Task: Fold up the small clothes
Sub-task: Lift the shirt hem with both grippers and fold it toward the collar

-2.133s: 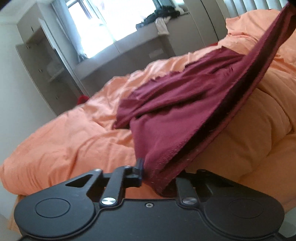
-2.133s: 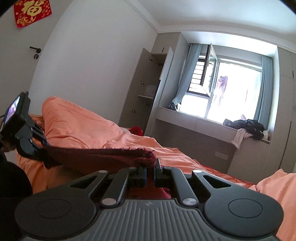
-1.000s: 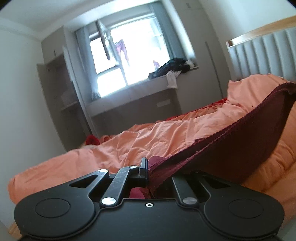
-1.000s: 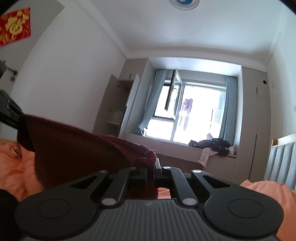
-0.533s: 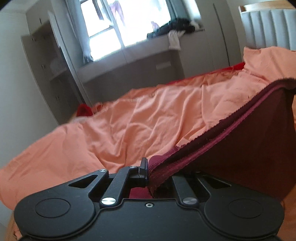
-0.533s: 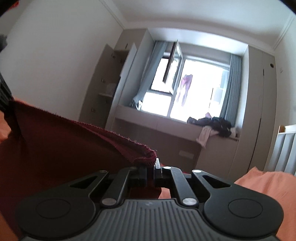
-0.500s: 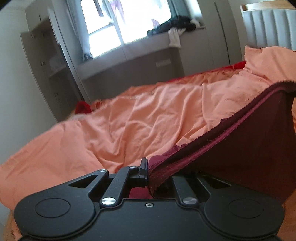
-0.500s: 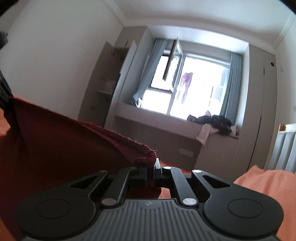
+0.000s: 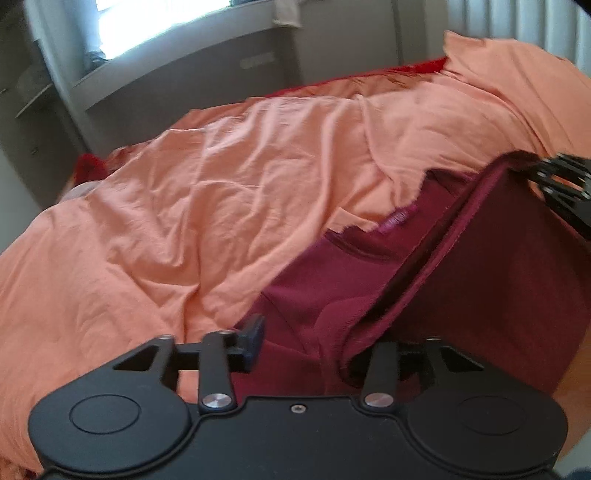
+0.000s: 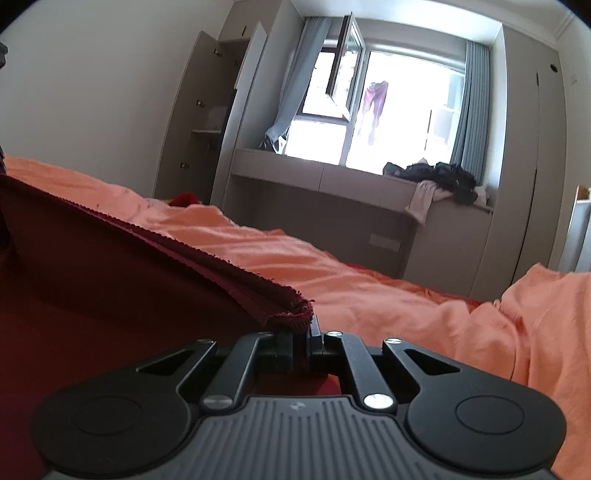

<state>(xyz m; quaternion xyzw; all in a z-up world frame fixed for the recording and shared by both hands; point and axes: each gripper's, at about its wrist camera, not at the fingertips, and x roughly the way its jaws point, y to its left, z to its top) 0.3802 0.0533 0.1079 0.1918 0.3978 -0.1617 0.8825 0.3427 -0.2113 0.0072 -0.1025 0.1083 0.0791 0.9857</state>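
Note:
A maroon garment [image 9: 491,280] lies partly spread on the orange duvet [image 9: 207,206], its label [image 9: 399,220] facing up. My left gripper [image 9: 314,343] is low over the garment's near corner and its jaws are opening. The left finger [image 9: 254,338] stands clear of the cloth, which still drapes over the hidden right finger. In the right wrist view my right gripper [image 10: 301,332] is shut on the garment's [image 10: 122,295] hem corner, and the edge runs taut away to the left. The right gripper [image 9: 565,188] also shows at the far right of the left wrist view, holding that corner up.
A grey window bench [image 10: 332,181] with a pile of dark clothes [image 10: 443,175] runs behind the bed. An open wardrobe [image 10: 218,110] stands at its left. Something red [image 9: 90,166] lies at the duvet's far edge. A padded headboard [image 9: 517,22] is at the right.
Both hands have come down toward the bed. The left jaws have parted and let go of the cloth's corner. More of the garment now rests on the duvet.

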